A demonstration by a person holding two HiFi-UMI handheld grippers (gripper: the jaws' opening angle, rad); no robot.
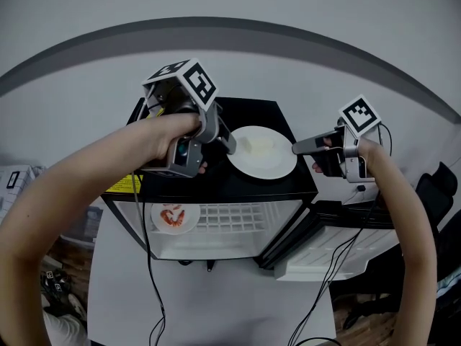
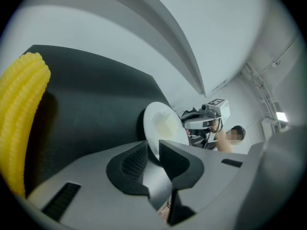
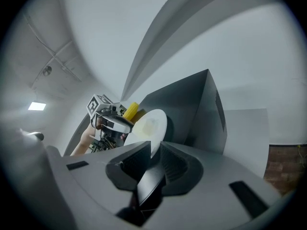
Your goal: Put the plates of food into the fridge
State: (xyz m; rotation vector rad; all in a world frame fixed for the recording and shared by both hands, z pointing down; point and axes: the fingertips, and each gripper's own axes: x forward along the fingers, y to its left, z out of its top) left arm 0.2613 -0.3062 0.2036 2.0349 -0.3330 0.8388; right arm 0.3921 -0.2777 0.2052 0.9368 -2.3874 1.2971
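White on black here: the round white plate of pale yellow food (image 1: 277, 166) is sitting on top of the black mini fridge (image 1: 252, 114), so that one isn't in yet. A small white plate of red food (image 1: 189, 226) is already on the white wire shelf (image 1: 238, 218) inside, with the fridge door (image 1: 324, 254) hanging open. The right gripper (image 1: 297, 148) is pinching the top plate's right rim, and the left gripper (image 1: 229, 144) has its jaws spread around the left rim but not clamped as far as I can see. I'd call it about halfway, with the lift and slide-in left to do.
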